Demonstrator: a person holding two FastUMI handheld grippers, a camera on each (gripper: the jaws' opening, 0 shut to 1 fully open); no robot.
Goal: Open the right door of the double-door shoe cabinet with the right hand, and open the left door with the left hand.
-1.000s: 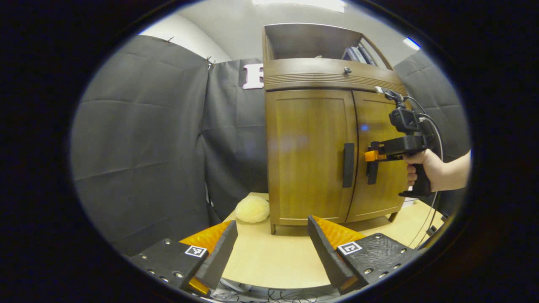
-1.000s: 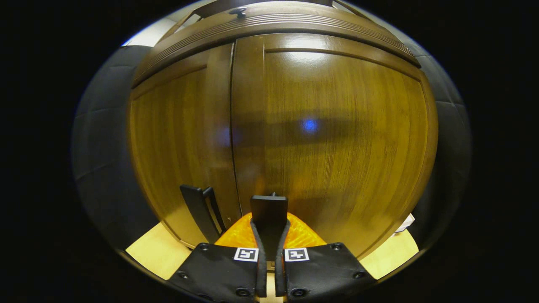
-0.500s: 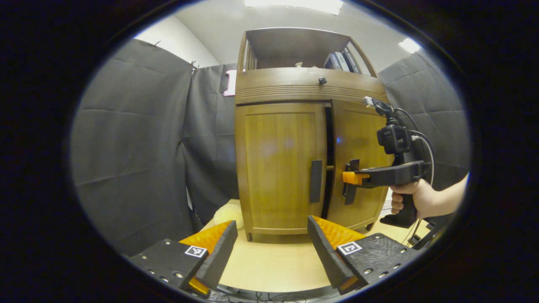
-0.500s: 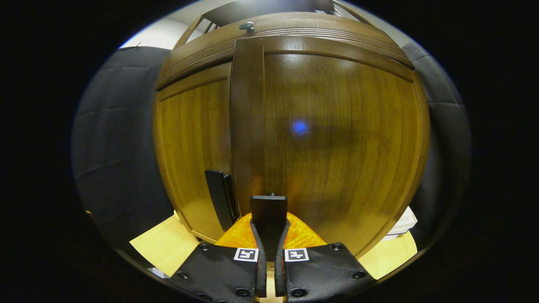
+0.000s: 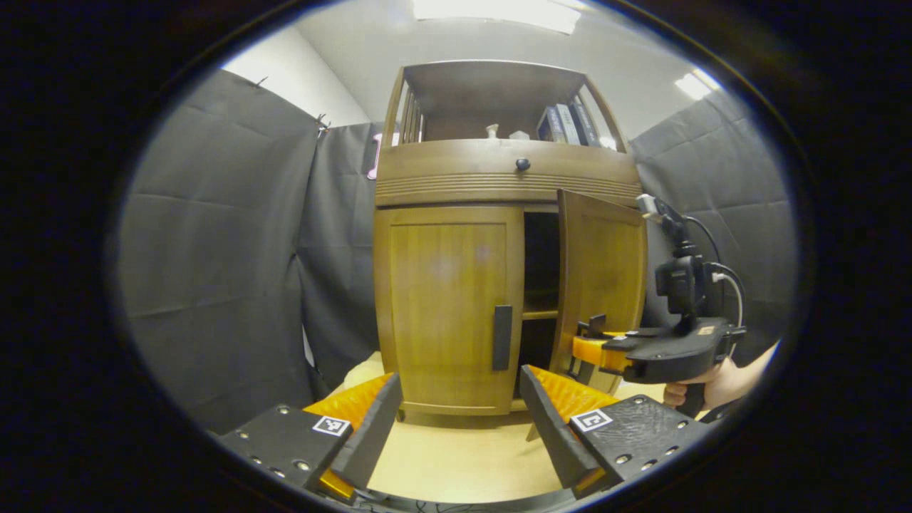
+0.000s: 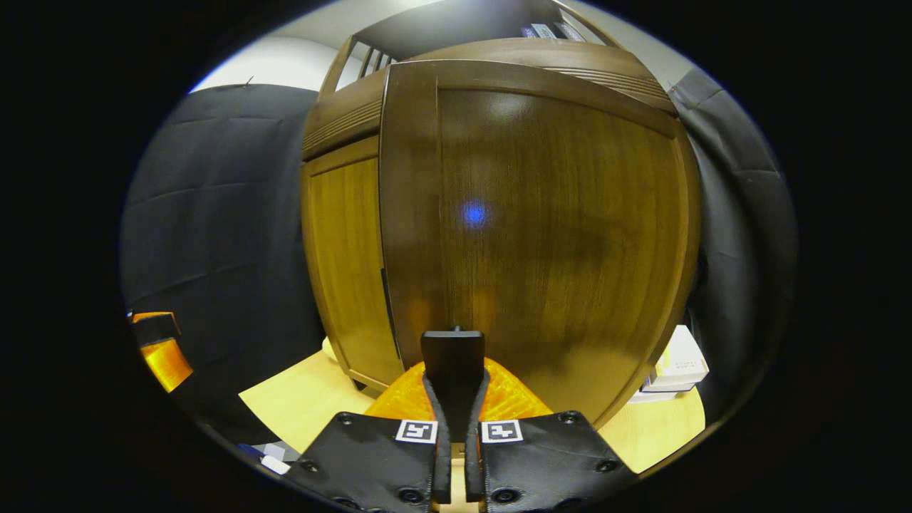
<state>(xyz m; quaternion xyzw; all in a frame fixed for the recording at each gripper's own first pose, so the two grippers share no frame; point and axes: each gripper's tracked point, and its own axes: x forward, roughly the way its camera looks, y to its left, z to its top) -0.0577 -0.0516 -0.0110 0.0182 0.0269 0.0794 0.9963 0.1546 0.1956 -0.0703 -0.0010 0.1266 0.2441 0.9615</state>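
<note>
The wooden shoe cabinet (image 5: 449, 178) stands on the table ahead. Its left door (image 5: 445, 306) is closed, with a black vertical handle (image 5: 502, 337) at its inner edge. The right door (image 5: 602, 271) is swung partly outward and a dark interior with a shelf shows behind it. A hand (image 5: 719, 385) holds my right gripper (image 5: 588, 345) against that door. In the right gripper view the right door (image 6: 556, 235) is close up, and my right gripper (image 6: 454, 388) is shut on its black handle (image 6: 453, 356). My left gripper (image 5: 456, 402) hangs open in front of the cabinet, apart from it.
A drawer with a round knob (image 5: 522, 164) sits above the doors, under an open shelf with books (image 5: 563, 121). The light wooden table (image 5: 456, 456) extends toward me. A white box (image 6: 677, 363) lies right of the cabinet, a pale soft thing (image 5: 356, 370) at its left foot.
The right door has swung from closed to partly open, drawn by the right gripper on its handle. My left gripper's view has shifted so the cabinet sits more central.
</note>
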